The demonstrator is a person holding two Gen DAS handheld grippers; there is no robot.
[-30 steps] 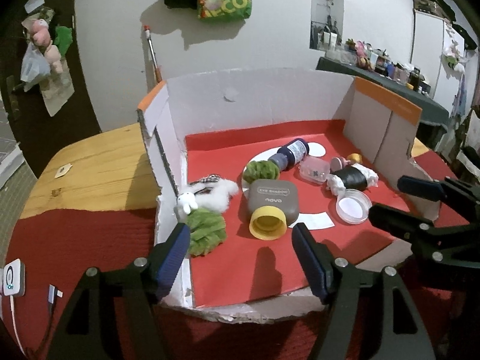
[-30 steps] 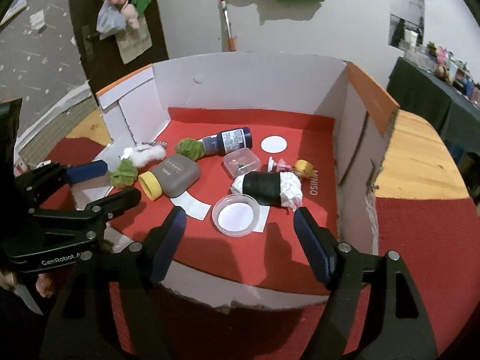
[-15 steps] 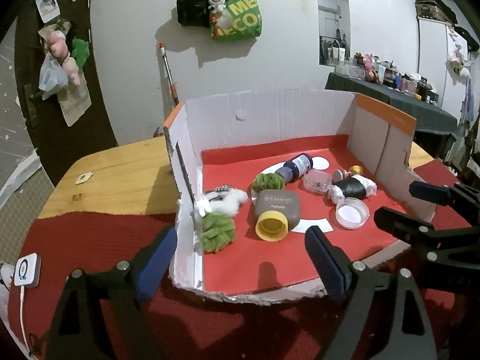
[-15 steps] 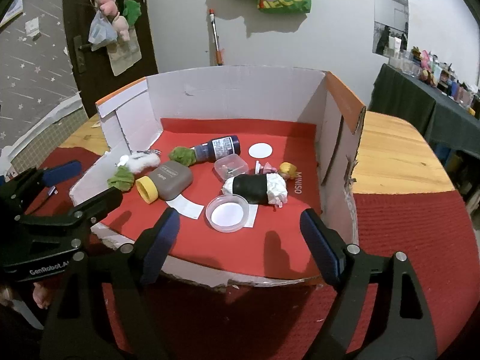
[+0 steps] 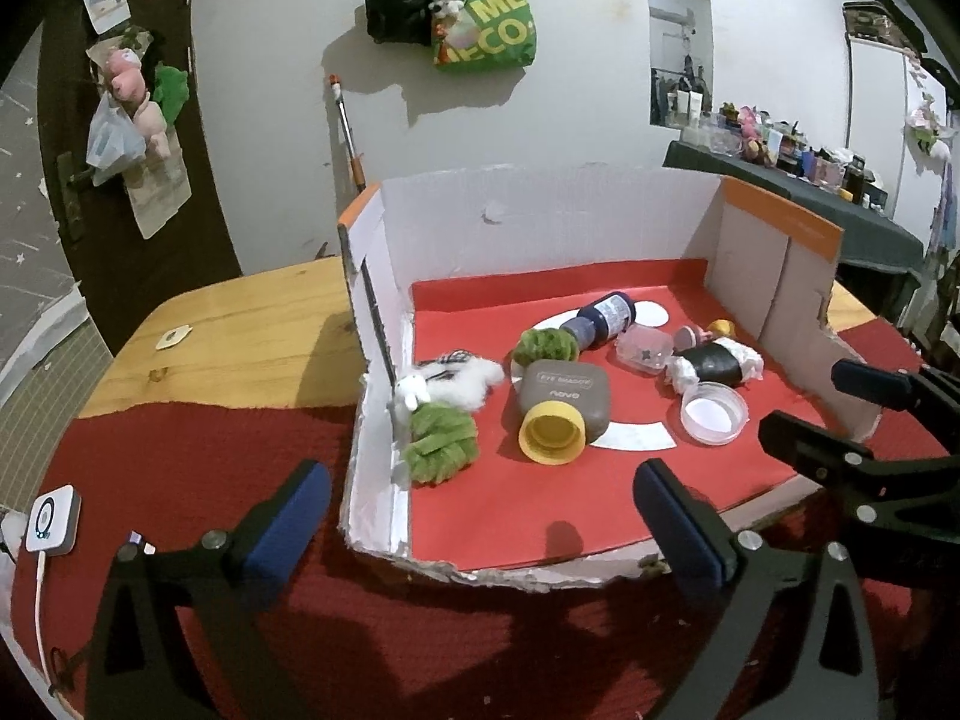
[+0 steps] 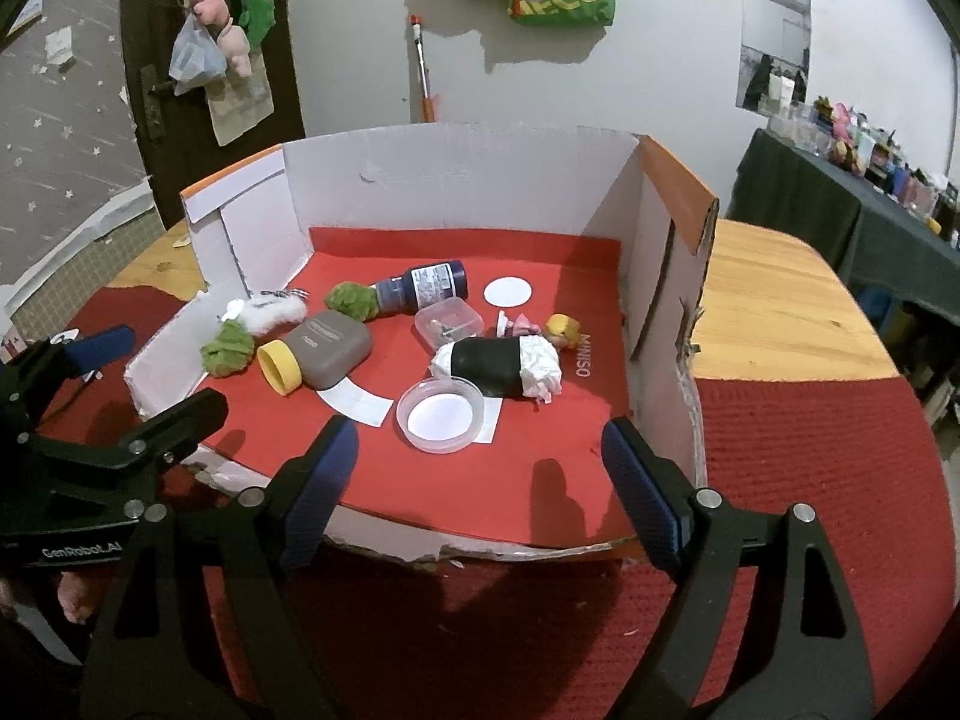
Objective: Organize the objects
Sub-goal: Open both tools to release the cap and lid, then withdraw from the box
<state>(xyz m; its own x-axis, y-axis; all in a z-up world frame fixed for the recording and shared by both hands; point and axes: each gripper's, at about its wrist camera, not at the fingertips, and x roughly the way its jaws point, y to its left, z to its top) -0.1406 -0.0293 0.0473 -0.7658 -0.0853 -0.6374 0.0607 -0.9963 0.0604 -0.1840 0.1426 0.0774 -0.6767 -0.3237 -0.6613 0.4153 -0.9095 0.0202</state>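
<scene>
A white cardboard box [image 5: 540,222] [image 6: 456,168] with a red floor stands on the table. In it lie a grey eye-shadow case [image 5: 564,390] [image 6: 333,351], a yellow cap [image 5: 551,435] [image 6: 279,365], a dark blue bottle [image 5: 603,315] [image 6: 423,289], green fuzzy balls [image 5: 441,443] [image 6: 227,349], a white plush [image 5: 462,381], a black roll with white paper [image 5: 717,363] [image 6: 501,363], a clear lid [image 5: 715,413] [image 6: 441,414] and a small clear container [image 6: 449,324]. My left gripper [image 5: 480,525] and right gripper [image 6: 480,480] are both open and empty, in front of the box.
The wooden table [image 5: 240,348] [image 6: 774,306] is partly covered by red cloth [image 5: 210,468] [image 6: 810,468]. A small white device with a cable [image 5: 53,521] lies at the left. Bags hang on the wall [image 5: 480,18]. A dark side table with clutter [image 6: 852,180] stands at the right.
Both grippers have drawn back and risen away from the box, so more of the box and table shows. Both stay open. The objects in the box have not moved.
</scene>
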